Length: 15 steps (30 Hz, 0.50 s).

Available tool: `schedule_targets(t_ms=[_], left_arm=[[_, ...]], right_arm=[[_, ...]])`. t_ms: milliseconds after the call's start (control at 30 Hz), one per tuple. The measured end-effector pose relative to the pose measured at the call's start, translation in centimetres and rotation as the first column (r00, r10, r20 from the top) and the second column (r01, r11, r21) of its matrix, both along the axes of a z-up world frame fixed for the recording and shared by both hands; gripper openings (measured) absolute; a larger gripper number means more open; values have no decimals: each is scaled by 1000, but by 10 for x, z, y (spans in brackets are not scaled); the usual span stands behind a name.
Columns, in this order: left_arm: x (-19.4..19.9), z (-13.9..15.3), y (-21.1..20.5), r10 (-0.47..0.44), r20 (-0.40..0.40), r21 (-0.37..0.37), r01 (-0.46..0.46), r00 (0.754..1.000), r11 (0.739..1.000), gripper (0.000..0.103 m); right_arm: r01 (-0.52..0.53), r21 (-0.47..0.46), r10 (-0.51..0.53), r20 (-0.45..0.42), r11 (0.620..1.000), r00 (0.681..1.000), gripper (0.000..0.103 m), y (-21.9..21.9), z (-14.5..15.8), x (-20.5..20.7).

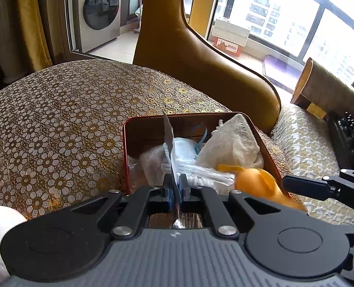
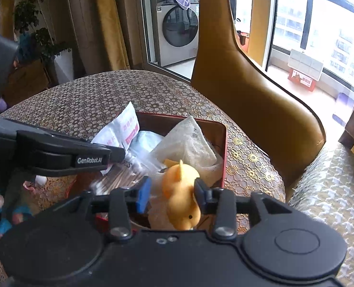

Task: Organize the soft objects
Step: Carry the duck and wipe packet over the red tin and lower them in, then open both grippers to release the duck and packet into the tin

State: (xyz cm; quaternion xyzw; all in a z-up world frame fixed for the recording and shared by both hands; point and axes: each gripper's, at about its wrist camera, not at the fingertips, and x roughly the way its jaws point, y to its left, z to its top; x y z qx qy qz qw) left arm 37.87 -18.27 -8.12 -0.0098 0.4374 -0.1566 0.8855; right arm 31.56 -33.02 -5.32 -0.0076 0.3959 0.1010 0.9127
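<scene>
A red-rimmed box [image 1: 126,148] [image 2: 224,143] stands on the patterned table and holds soft items: a white mesh cloth [image 1: 234,143] [image 2: 188,141], a pale blue mask [image 1: 186,148] and a clear bag of cotton swabs [image 1: 200,179]. My left gripper [image 1: 176,184] is shut on a flat white packet with red print [image 1: 168,131] [image 2: 126,129], held edge-on over the box. My right gripper [image 2: 173,190] is open around an orange soft toy animal [image 2: 180,196] [image 1: 260,181], which touches the right finger over the box's near side.
The table wears a gold floral cover [image 1: 57,124]. A tan leather chair [image 1: 200,59] stands behind the box. A houndstooth cushion [image 1: 303,148] lies to the right. A white soft lump [image 1: 0,227] sits at the near left. A washing machine [image 2: 177,24] stands beyond the glass door.
</scene>
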Motion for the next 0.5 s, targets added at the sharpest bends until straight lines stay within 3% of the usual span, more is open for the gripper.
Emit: schedule_targets(t_ms=[333,400,433,467,500], left_arm=[[-11,7,5,-6,11,-9,6,1000,1000,9],[-15,9,5,-10,18,-9,10,1000,1000,20],[-17,10,5,-11,22,-9,11,1000,1000,36],[-18,11,6,-13,27,-10,13,1000,1000,62],[-21,12,6,-3,36,-2,3,999,1000,69]], right_arm=[[-30,-36,32,40,999,999,55,6,10,-11],[-34,-35,36,44,999,998,59,6,11,-13],[-35,-36,37,47,999,998,60,6,12,-14],[-37,-37,39,50,999,998,62,6,13,-15],[-38,-38,40,53,999,998,64,7,14,-17]])
